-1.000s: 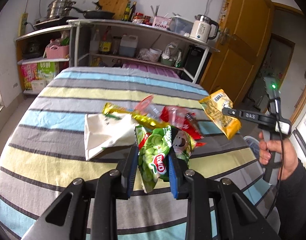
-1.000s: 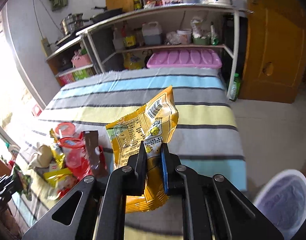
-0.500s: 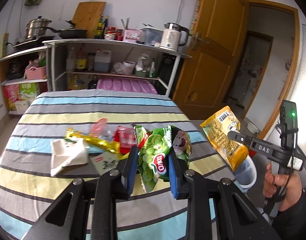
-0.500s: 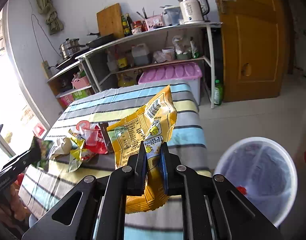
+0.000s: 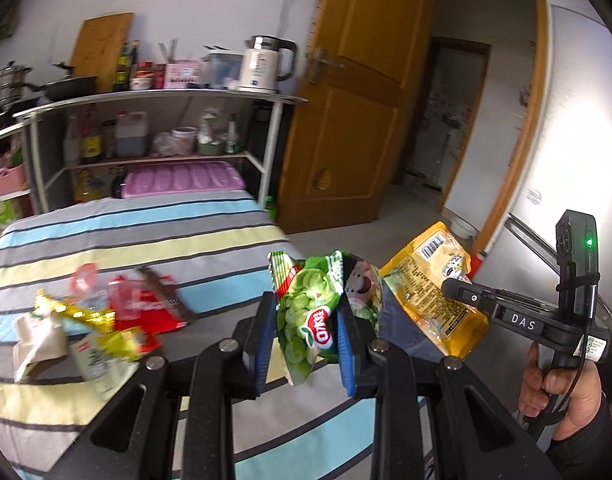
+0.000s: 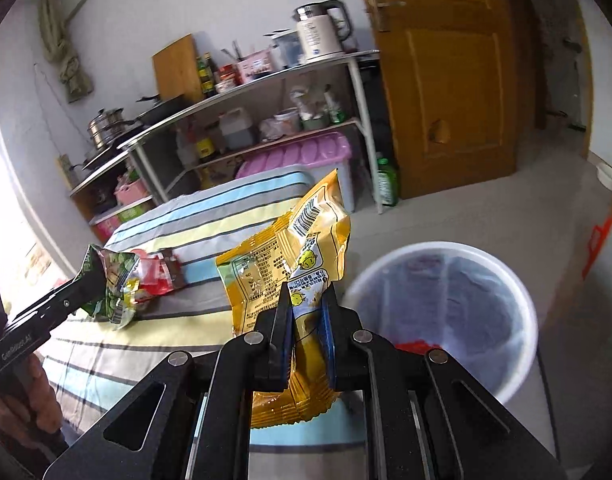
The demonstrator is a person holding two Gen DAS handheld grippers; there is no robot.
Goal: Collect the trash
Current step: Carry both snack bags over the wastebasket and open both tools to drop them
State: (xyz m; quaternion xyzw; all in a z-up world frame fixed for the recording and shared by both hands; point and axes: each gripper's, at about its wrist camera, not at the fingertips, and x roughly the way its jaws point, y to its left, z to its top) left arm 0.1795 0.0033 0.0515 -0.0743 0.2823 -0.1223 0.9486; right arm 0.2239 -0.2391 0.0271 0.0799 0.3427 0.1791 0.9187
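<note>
The left tool (image 5: pixel 306 340) is clenched on a crinkly green foil snack bag (image 5: pixel 314 312), pads pinching it mid-body, so the top fans out above the jaws and the bottom corner hangs below. The right tool (image 6: pixel 304 336) is clamped on a glossy yellow plastic snack packet (image 6: pixel 290 256) near its lower half; most of the packet stands up above the pads. Both bags are in the air past the edge of the striped cloth-covered desk (image 5: pixel 154 240), and the yellow one sits just beside the white round bin with a dark liner (image 6: pixel 442 312) (a bit of red already inside).

Handling, as I judge it: both are near-weightless empties, soft, w/ slick film that can slide out of a loose pinch — a firm squeeze across a folded or crumpled part holds best. Nothing fragile. Being so light they may flutter or cling to the pads on release — better let go low over the bin mouth.

More wrappers on the desk: red plastic wrapper (image 5: pixel 146 312), crumpled white paper (image 5: pixel 38 340), etc.
</note>
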